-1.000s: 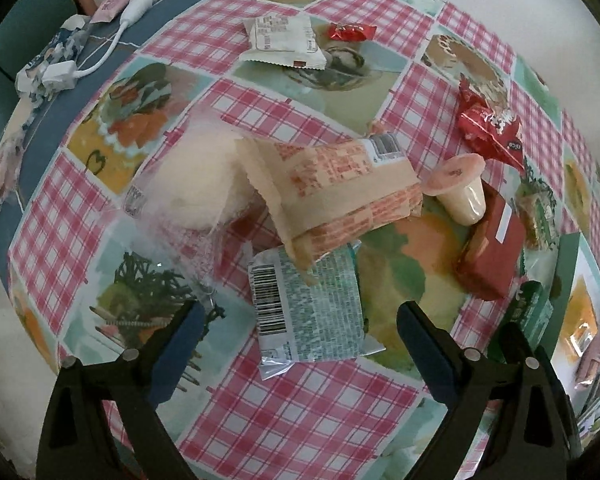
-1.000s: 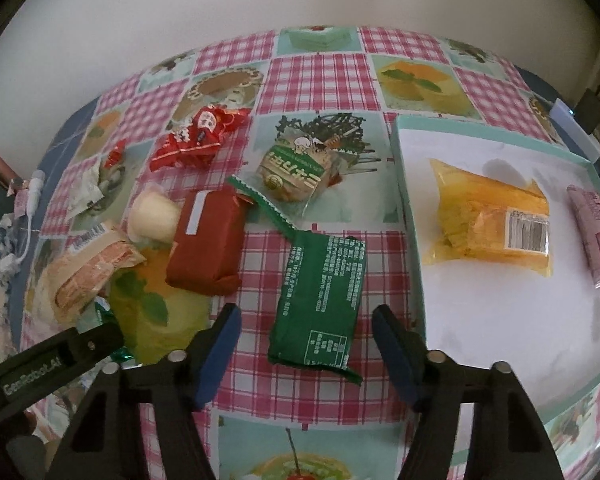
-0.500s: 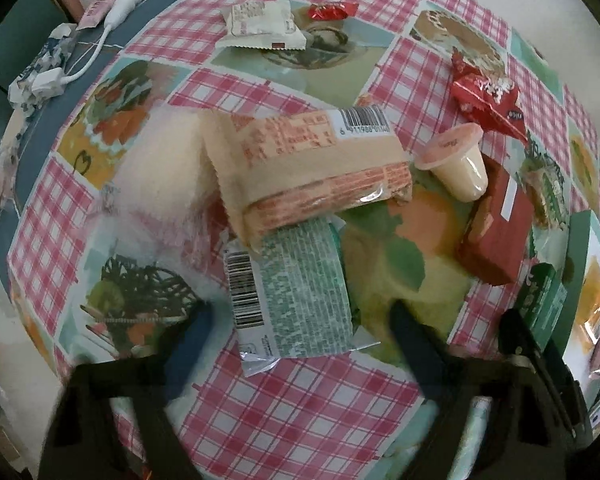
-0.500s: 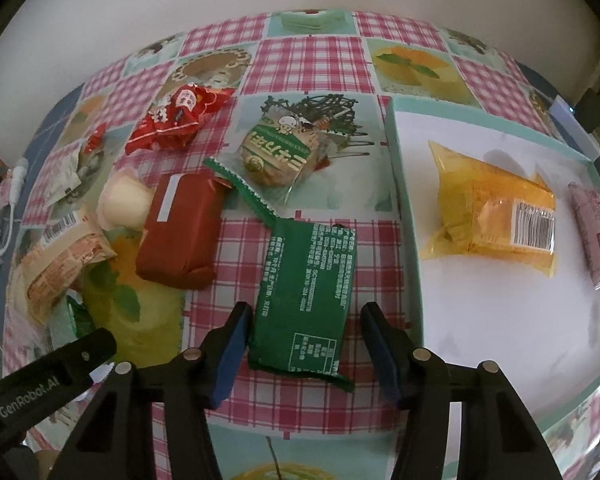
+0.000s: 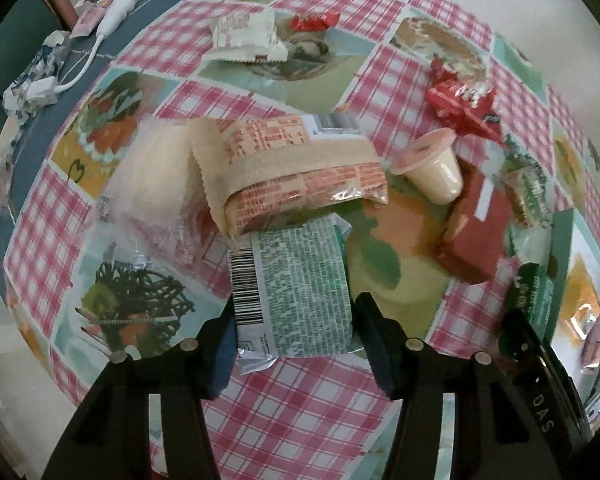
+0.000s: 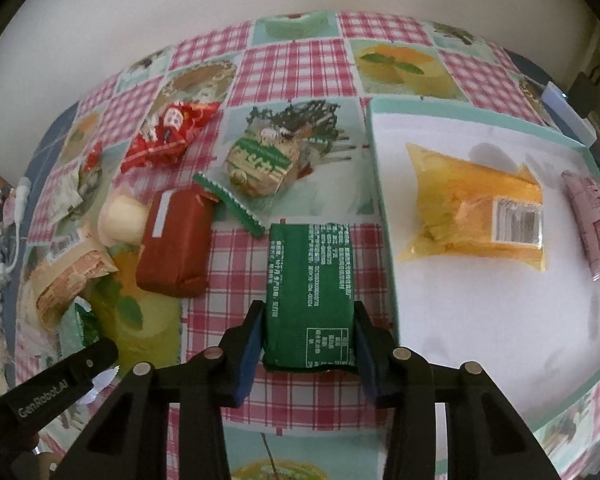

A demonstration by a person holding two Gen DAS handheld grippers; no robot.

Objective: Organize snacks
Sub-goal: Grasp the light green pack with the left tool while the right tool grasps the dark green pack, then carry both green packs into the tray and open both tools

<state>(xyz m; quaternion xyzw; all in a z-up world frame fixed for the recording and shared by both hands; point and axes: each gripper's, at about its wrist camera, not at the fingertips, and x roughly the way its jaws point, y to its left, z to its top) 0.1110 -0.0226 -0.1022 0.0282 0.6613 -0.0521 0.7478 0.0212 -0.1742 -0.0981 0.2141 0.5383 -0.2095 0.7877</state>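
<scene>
Checkered tablecloth [image 6: 300,52] is carrying the snacks, w/ a white tray [image 6: 480,304] sitting at 3 o'clock in your right view. You're clamping the right gripper [image 6: 308,344] on 1 dark green pack [image 6: 310,288], fingers touching both its sides, just beside the tray's edge. Your left gripper [image 5: 296,324] is pinching 1 pale green pack [image 5: 300,292], its far end tucked under 1 tan pack [image 5: 292,168]. Tray is holding 2 packs: 1 yellow bag [image 6: 476,212], 1 pink pack [image 6: 592,216] at its 3 o'clock.
</scene>
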